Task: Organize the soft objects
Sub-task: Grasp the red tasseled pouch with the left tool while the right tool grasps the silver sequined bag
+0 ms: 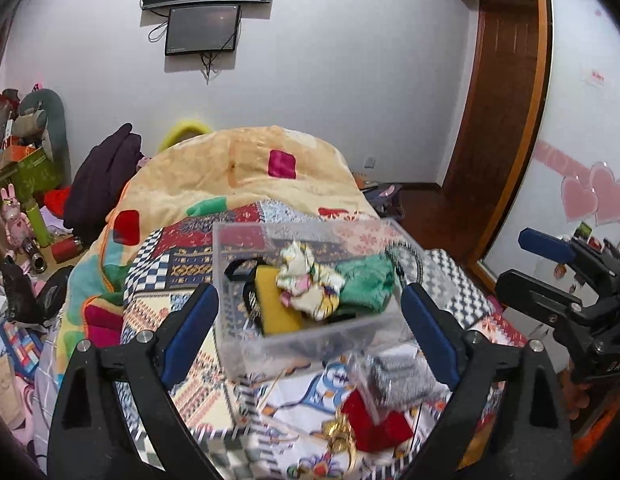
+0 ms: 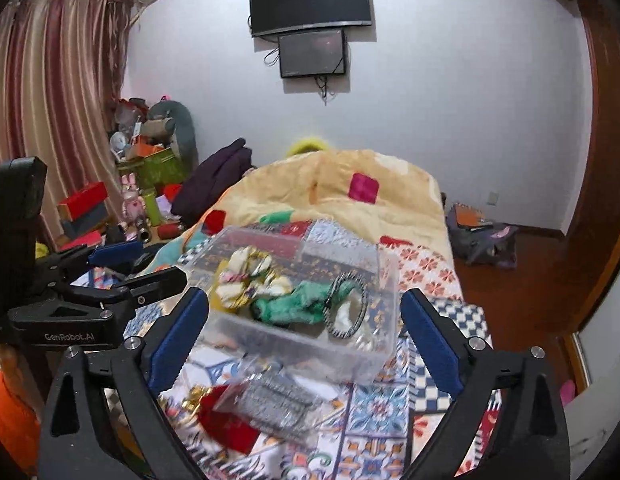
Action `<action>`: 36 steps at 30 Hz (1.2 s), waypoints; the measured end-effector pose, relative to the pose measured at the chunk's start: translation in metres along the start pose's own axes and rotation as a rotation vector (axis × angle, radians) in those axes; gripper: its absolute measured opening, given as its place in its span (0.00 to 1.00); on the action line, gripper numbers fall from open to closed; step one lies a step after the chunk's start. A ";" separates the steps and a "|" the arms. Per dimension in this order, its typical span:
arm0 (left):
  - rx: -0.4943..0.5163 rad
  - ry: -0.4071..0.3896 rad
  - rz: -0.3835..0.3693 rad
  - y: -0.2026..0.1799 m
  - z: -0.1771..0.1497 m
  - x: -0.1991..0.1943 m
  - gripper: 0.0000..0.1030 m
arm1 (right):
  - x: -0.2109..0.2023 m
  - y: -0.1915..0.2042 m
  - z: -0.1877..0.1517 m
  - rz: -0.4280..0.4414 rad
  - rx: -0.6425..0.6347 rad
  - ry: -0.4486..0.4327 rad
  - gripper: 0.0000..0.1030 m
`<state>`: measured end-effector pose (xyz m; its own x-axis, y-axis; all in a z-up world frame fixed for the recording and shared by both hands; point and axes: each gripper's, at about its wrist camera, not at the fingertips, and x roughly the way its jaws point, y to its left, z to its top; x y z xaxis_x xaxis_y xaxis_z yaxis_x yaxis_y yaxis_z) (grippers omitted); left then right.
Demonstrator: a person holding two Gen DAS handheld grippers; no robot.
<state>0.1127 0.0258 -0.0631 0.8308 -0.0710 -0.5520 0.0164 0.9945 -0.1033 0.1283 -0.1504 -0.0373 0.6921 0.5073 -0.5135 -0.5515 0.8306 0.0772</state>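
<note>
left tool [image 1: 310, 324]: wide, empty | right tool [image 2: 304, 334]: wide, empty | clear box [image 1: 310, 342] on bed [image 2: 430, 272], holds green cloth [image 1: 364, 284] and floral scrunchie [image 1: 306, 280] | red pouch [image 1: 372, 426] and silvery packet [image 1: 402, 378] lie outside, near box | risk: loose packet may slip from pinch; box may slide on quilt

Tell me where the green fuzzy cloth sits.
The green fuzzy cloth lies inside the clear plastic box on the bed, between the white patterned scrunchie and the black hoop.
</note>
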 end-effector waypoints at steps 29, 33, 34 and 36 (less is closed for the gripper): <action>0.017 0.299 -0.054 -0.020 -0.105 0.056 0.68 | 0.081 -0.004 -0.093 0.076 0.096 0.359 0.53; 0.025 0.290 -0.068 -0.025 -0.108 0.056 0.41 | 0.079 -0.002 -0.092 0.085 0.093 0.350 0.37; 0.025 0.290 -0.070 -0.025 -0.106 0.055 0.36 | 0.080 -0.001 -0.092 0.080 0.092 0.347 0.34; 0.027 0.284 -0.066 -0.025 -0.107 0.055 0.30 | 0.078 -0.001 -0.091 0.077 0.091 0.341 0.30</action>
<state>0.0985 -0.0110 -0.1793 0.6386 -0.1508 -0.7546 0.0837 0.9884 -0.1267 0.1404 -0.1328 -0.1553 0.4463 0.4759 -0.7579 -0.5415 0.8179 0.1947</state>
